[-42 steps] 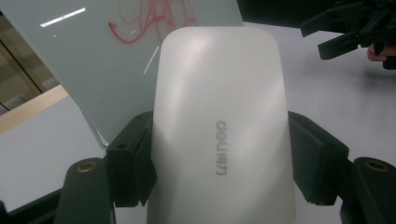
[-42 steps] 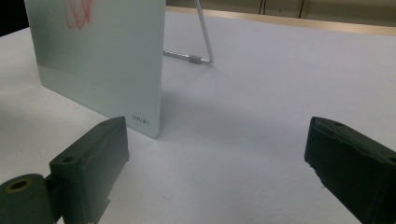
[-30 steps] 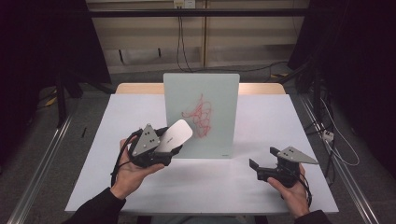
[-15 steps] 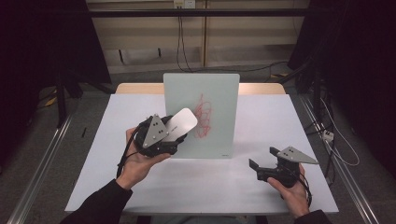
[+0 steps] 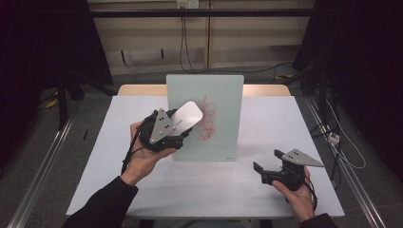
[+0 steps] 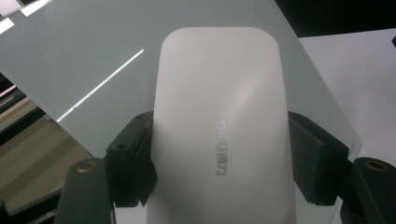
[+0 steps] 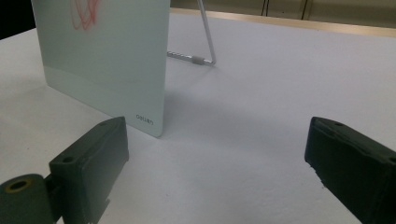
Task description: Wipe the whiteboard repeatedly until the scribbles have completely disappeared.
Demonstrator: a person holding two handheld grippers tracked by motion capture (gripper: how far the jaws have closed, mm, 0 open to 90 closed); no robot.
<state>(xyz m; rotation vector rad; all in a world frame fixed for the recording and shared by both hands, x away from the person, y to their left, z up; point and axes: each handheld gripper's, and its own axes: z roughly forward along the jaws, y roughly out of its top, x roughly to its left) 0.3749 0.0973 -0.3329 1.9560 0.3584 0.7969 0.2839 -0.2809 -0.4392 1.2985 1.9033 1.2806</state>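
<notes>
My left tongs (image 5: 183, 124) are clenched on a flat white rounded-rectangle eraser (image 5: 187, 117), raised against the left part of the upright pale-green glass board (image 5: 223, 118) beside its red scribble (image 5: 207, 118). My right tongs (image 5: 267, 167) rest released on the white tabletop (image 5: 285, 118), near right of the board.

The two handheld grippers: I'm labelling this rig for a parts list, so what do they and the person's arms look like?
The left gripper and the right gripper are black two-jaw tools with blocky pads, brass-ringed screw holes, grey triangular plates and trailing black cables. The sleeves are dark.
</notes>
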